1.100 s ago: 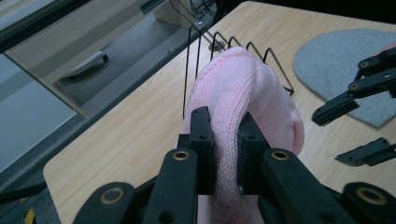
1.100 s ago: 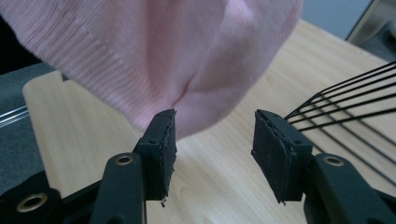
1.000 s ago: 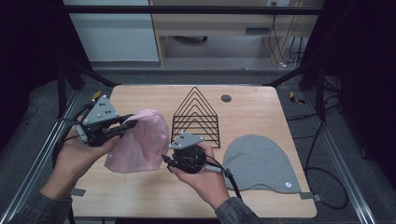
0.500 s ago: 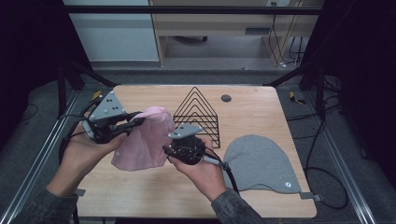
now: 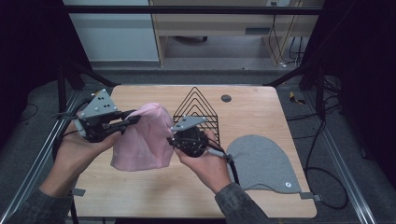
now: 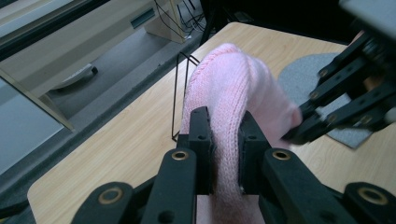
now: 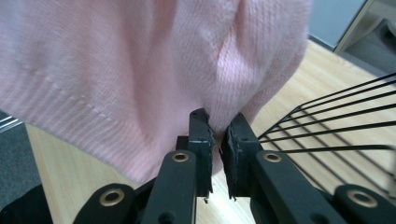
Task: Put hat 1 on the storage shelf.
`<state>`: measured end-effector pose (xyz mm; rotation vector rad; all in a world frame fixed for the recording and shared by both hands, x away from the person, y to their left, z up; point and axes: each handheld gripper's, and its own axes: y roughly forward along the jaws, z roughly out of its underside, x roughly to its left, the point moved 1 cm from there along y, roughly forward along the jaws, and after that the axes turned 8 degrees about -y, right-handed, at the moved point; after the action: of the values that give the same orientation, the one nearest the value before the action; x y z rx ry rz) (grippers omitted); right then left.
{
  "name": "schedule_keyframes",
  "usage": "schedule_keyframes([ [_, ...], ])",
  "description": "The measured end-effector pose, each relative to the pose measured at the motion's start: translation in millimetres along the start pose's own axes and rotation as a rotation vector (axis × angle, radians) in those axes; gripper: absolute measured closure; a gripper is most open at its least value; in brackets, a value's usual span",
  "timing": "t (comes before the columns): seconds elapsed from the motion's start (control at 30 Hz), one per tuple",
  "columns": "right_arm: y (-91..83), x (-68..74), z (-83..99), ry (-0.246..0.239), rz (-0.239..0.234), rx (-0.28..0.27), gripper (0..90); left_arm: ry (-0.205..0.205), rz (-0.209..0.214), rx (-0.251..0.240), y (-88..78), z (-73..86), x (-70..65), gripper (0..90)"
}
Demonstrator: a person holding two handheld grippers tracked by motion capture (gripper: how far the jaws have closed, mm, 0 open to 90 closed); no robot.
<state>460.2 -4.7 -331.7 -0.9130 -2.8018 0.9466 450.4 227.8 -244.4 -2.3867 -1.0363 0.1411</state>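
- Pink knit hat [image 5: 142, 140]: held above the wooden table [image 5: 261, 116], suspended between the two grippers; no label or writing can be read on it.
- Left gripper [image 6: 223, 140]: jaws clamped on a thick fold of the pink knit hat, fabric bulging upward between them; the hat's crown rises beyond the jaw tips.
- Right gripper [image 7: 217, 140]: jaws nearly together, pinching a thin edge of the hat; the fabric hangs above and to the left of the jaws.
- Left hand [image 5: 74, 151]: reaches in from the lower left, gripper pointing toward the hat.
- Right hand [image 5: 208, 163]: palm up, gripper aimed at the hat's right edge.
- Black wire rack [image 5: 198, 112]: just behind the right gripper.
- Grey hat [image 5: 264, 161]: flat on the table, right of the right hand; it bears a small round tag, unreadable.
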Motion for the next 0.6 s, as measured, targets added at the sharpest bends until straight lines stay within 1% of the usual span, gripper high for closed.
schedule_keyframes([
  [0.07,-11.9,-8.5,-5.2,-0.021,-0.003,-0.002,84.7,-0.011,0.008,-0.014,1.4,-1.7,1.9,79.1],
  [0.1,-23.5,-16.8,-10.5,-0.029,-0.002,-0.004,85.7,-0.010,0.011,-0.032,3.7,-4.9,2.8,78.9],
  [0.17,-33.2,-24.0,-15.5,-0.031,0.000,-0.008,86.0,-0.021,0.020,-0.047,6.8,-9.0,3.1,78.8],
  [0.2,-33.2,-24.0,-15.5,-0.031,0.000,-0.008,86.0,-0.021,0.020,-0.047,6.8,-9.0,3.1,78.8],
  [0.27,-43.9,-33.2,-22.2,-0.043,0.007,-0.002,86.4,-0.030,0.023,-0.064,11.0,-15.5,3.5,78.8],
  [0.37,-54.4,-45.2,-29.3,-0.040,0.018,0.005,86.7,-0.052,0.032,-0.094,15.7,-23.5,4.1,78.8],
  [0.47,-64.3,-58.8,-35.5,-0.036,0.035,0.001,86.8,-0.066,0.042,-0.112,21.7,-33.3,5.0,78.7],
  [0.5,-69.9,-68.3,-39.9,-0.030,0.048,0.000,86.9,-0.074,0.046,-0.118,23.9,-36.9,5.5,78.7],
  [0.53,-69.9,-68.3,-39.9,-0.030,0.048,0.000,86.9,-0.081,0.051,-0.124,26.2,-40.9,6.1,78.7],
  [0.6,-72.9,-76.7,-43.5,-0.035,0.058,0.006,86.9,-0.086,0.046,-0.130,32.0,-49.1,7.6,78.6],
])
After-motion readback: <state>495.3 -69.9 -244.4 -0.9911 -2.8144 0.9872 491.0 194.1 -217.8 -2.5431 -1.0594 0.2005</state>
